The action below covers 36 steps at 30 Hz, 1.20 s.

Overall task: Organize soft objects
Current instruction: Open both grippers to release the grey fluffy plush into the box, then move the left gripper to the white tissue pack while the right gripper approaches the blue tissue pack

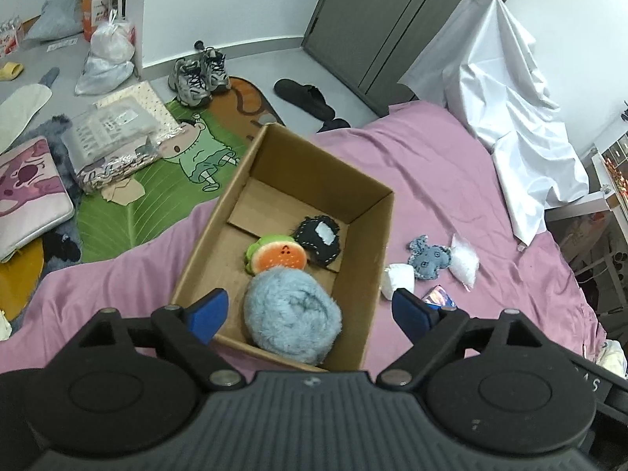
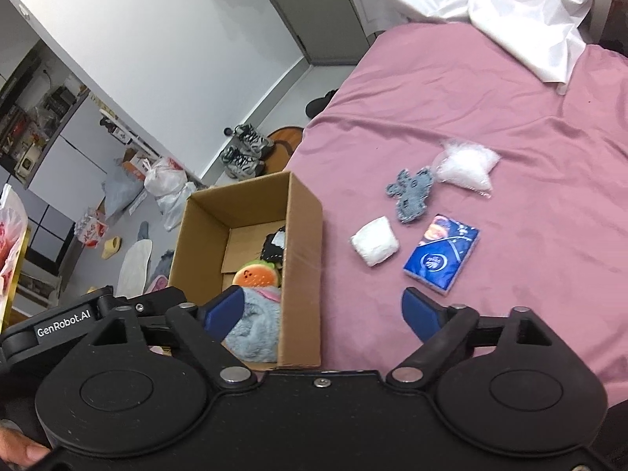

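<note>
Matt cardboard box [image 1: 365, 235], fluffy fur ball [image 1: 292, 316], smooth cloth sheet [image 1: 451, 180].

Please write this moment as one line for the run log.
left hand-held gripper: open, empty | right hand-held gripper: open, empty | cardboard box: fluffy blue plush inside | blue tissue pack: on bed

Left gripper body [image 2: 64, 327]: white lettering "GenRobot.AI" on a black bar, seen in the right wrist view, to the left of the right gripper's left finger.
Other gripper's body [image 1: 594, 382]: pale letters on its black edge, only "S" clear, right of the fingers.
Blue packet [image 2: 441, 261]: a white emblem with script, too small to read, just ahead of the right finger.
Orange carton [image 1: 94, 11]: print unreadable, far beyond the fingers.
</note>
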{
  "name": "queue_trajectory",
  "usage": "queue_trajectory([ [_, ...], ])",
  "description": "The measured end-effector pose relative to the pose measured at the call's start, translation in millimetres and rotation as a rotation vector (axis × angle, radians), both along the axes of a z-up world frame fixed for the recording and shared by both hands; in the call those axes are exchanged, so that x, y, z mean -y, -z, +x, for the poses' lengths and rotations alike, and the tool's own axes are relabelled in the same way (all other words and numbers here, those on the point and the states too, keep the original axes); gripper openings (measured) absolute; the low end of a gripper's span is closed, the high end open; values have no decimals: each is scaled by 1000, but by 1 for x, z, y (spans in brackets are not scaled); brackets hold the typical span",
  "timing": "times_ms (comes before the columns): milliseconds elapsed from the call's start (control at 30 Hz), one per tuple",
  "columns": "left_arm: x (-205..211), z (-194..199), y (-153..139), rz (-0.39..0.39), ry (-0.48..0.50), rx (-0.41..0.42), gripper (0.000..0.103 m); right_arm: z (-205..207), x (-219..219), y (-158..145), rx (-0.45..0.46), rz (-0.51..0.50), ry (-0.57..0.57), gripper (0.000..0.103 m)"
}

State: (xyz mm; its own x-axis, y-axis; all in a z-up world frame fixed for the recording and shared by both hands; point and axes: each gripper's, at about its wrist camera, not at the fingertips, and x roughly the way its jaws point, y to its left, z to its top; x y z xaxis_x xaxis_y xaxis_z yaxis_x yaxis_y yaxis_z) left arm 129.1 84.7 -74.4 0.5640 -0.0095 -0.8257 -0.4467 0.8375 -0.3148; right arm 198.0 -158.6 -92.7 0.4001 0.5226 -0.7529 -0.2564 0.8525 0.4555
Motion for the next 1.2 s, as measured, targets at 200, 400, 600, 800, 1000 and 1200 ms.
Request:
queue_trajectory([
  [200, 17, -1, -6, 24, 18, 37, 94, -1, 18, 0, 16, 4, 11, 93],
  [400, 38, 3, -7, 37, 35, 58, 94, 1, 40, 6, 24, 33, 36, 94],
  [600, 58, 10, -8, 57, 38, 70, 94, 7, 61, 17, 6, 51, 53, 94],
  [800, 76, 17, -9, 76, 23, 103, 94, 13, 79, 30, -2, 125, 48, 93],
  [1000, 95, 25, -5, 96, 26, 103, 93, 22, 97, 48, -25, 218, 66, 93],
  [1200, 106, 31, 0, 118, 4, 94, 92, 31, 110, 71, -86, 318, 100, 90],
])
